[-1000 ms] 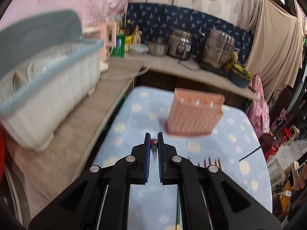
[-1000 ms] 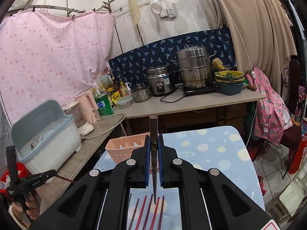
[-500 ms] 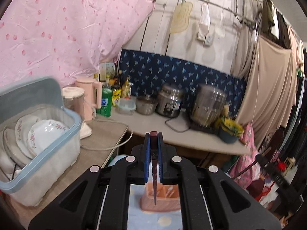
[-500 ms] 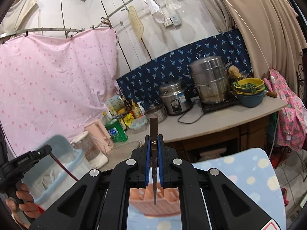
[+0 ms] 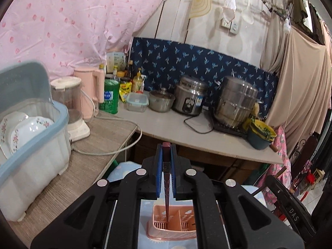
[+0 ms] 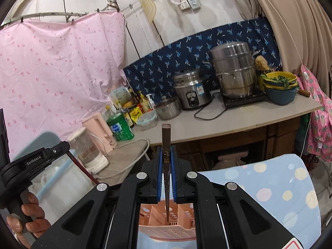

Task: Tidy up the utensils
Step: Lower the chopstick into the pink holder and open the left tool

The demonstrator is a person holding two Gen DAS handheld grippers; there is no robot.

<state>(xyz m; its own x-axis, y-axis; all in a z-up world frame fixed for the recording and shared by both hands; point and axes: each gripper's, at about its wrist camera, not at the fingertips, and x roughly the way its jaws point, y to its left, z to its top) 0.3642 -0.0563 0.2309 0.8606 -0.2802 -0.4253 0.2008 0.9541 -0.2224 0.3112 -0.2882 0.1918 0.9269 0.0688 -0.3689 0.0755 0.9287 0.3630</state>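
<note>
My left gripper [image 5: 166, 151] is shut on a dark red chopstick [image 5: 166, 178] that stands upright between the blue pads. Its tip hangs over the pink slotted utensil holder [image 5: 182, 222] on the blue dotted tablecloth [image 5: 122, 171]. In the right wrist view, my right gripper [image 6: 166, 151] is shut on a brown chopstick [image 6: 166, 137]. That chopstick also points down into the same holder [image 6: 157, 213]. At the lower left of that view a hand [image 6: 29, 211] grips the left tool's handle.
A dish box with plates [image 5: 31, 128], a blender [image 5: 70, 103] and a pink kettle [image 5: 91, 91] stand on the left counter. The back counter [image 5: 186, 132] carries bottles, a rice cooker [image 5: 189, 95], a steel steamer [image 5: 234, 101] and stacked bowls [image 5: 261, 134]. Curtains hang at the right.
Both grippers have swung up from the tabletop and moved over the pink holder. Each keeps its chopstick, whose tip now hangs above the holder's slots.
</note>
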